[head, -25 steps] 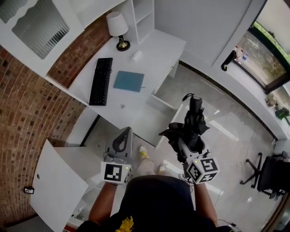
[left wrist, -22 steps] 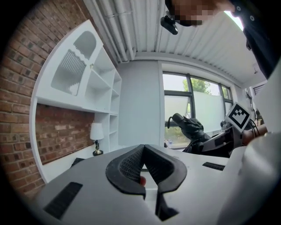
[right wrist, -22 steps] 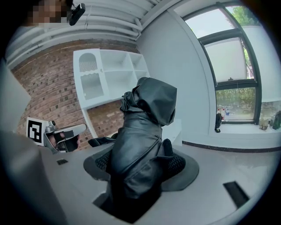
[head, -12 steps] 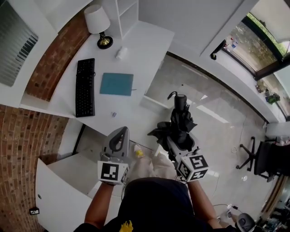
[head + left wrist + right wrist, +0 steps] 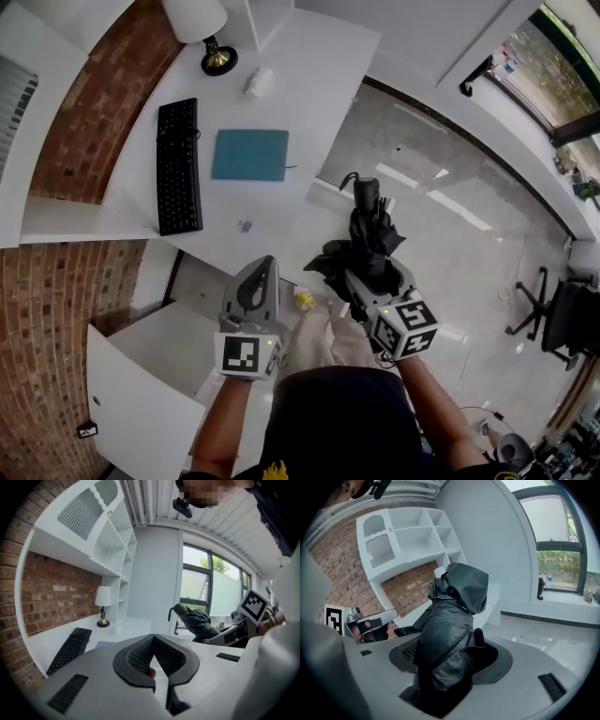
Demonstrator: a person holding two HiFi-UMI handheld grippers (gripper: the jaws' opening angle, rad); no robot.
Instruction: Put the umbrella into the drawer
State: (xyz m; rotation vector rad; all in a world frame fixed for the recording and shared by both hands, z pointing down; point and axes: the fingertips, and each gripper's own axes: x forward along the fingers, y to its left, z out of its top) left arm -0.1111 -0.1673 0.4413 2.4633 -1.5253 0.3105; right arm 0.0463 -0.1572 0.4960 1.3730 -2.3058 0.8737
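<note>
In pinch of R gripper [image 5: 370,277]: folded black umbrella [image 5: 367,239], rumpled, strap [image 5: 347,180] at far end; L gripper [image 5: 262,272] closed.

2 grippers [image 5: 263,270] [image 5: 371,277], 1 umbrella [image 5: 367,230], 1 keyboard [image 5: 178,167], 1 lamp [image 5: 202,23], 1 blue pad [image 5: 249,155], 1 desk [image 5: 309,84].

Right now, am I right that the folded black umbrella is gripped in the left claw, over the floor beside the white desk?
Not quite: the right claw grips the folded black umbrella, as the right gripper view shows; the left claw is shut on nothing. It is indeed over the floor beside the white desk.
</note>
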